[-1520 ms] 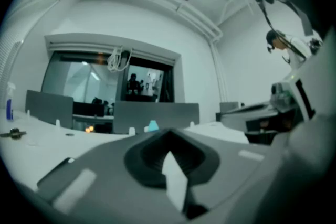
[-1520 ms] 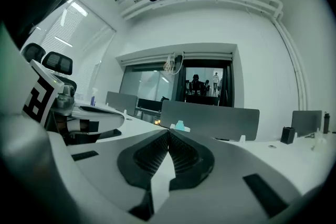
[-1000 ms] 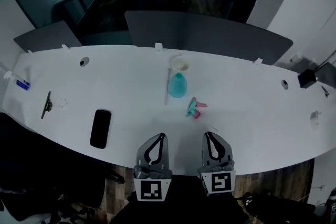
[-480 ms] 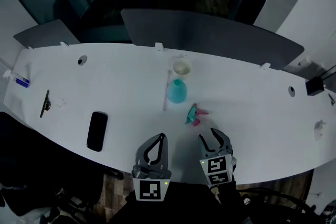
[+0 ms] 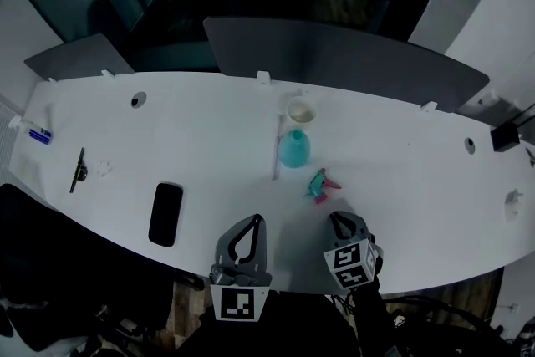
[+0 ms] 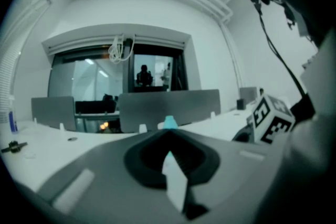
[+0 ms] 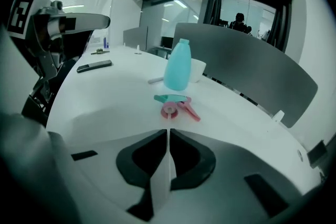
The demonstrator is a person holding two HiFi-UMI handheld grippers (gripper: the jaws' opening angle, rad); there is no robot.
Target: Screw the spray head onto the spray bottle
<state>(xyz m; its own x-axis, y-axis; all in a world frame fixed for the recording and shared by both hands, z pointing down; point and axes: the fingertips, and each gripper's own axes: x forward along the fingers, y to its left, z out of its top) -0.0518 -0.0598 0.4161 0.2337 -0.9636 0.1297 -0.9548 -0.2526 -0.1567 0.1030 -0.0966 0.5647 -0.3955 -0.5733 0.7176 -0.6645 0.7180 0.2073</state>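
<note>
A long, curved white table (image 5: 209, 121) spans the head view, with 2 round cable holes (image 5: 138, 99), 1 towards each end. Dark grey partition panels (image 5: 334, 54) stand along its far edge. Behind them is dark glazing with a few small lights in it, and pale walls rise at either side.

The teal spray bottle (image 5: 293, 149) stands upright near the table's middle, just in front of a white cup (image 5: 302, 109). A thin pale tube (image 5: 277, 148) lies at its left. The teal-and-pink spray head (image 5: 318, 186) lies on its side nearer the person, apart from the bottle. A black phone (image 5: 165, 214) lies flat further left.

The left gripper (image 5: 251, 221) has its jaws pressed together on nothing. The right gripper (image 5: 341, 220), short of the spray head, has just been closing its jaws, which now meet with nothing between them.

The only print visible is the black-and-white square markers on the gripper cubes, and no lettering is legible.
</note>
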